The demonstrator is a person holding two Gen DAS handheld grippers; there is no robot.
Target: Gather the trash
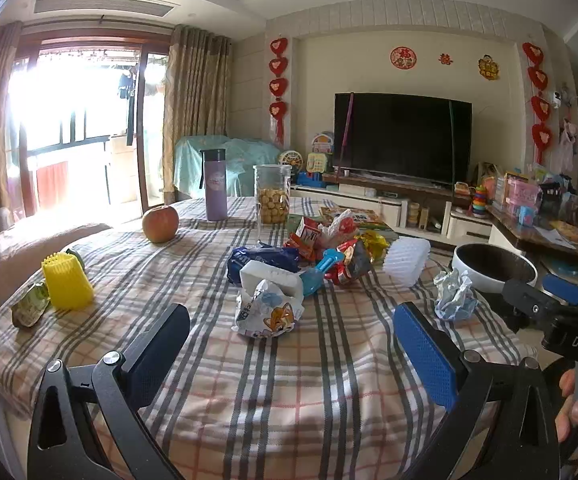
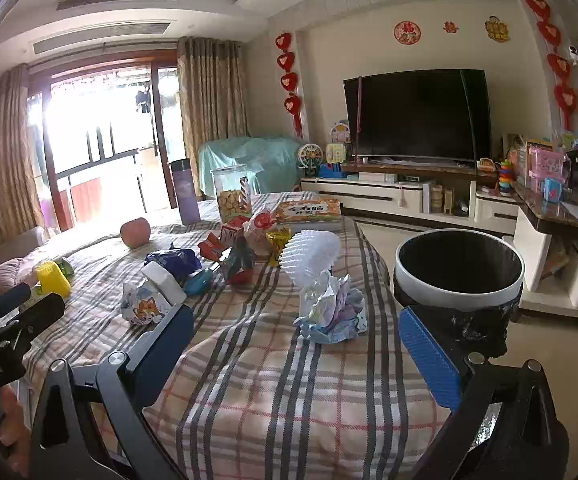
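Observation:
Trash lies on the plaid-covered table (image 1: 289, 392). A crumpled white wrapper with a cartoon fox (image 1: 269, 310) sits just ahead of my left gripper (image 1: 293, 346), which is open and empty. A ball of crumpled paper (image 2: 333, 308) lies near the table's right edge, just beyond my right gripper (image 2: 299, 350), also open with nothing between its fingers. Farther back is a pile of red, blue and yellow snack wrappers (image 1: 329, 248). A white bin with a black liner (image 2: 459, 268) stands off the table's right edge. The right gripper (image 1: 545, 292) also shows at the right of the left wrist view.
An apple (image 1: 160, 223), a purple flask (image 1: 215, 184) and a biscuit jar (image 1: 271, 194) stand at the back. A yellow foam net (image 1: 67, 282) and a small packet (image 1: 29, 309) sit at the left, a white foam net (image 1: 406, 258) at the right. TV cabinet behind.

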